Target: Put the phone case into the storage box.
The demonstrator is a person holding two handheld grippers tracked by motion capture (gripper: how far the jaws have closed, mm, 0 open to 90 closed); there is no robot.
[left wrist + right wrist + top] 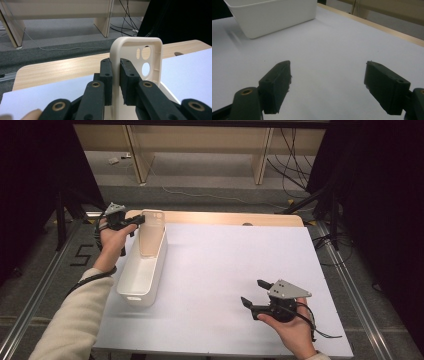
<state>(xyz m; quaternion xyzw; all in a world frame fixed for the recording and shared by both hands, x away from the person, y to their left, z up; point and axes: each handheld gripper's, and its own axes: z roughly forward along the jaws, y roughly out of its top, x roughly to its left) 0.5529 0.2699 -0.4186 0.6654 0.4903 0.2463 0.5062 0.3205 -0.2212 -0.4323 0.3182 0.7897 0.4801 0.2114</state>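
Note:
A cream phone case (152,232) stands on end over the far part of a white bin (131,290) at the table's left. My left gripper (137,221) is shut on the case's side edge; in the left gripper view both pads clamp the cream rim (115,72), with the case's camera holes (145,53) to the right. Near the table's front right, my right gripper (252,294) rests open in the person's hand, pointing left, and nothing lies between its pads (276,85) over the white table sheet.
The white sheet (225,270) covers most of the wooden table (220,217). The white bin (272,17) sits far ahead in the right gripper view. Beyond the table are grey floor, wooden desk legs (262,162) and loose cables (295,165). Dark curtains flank both sides.

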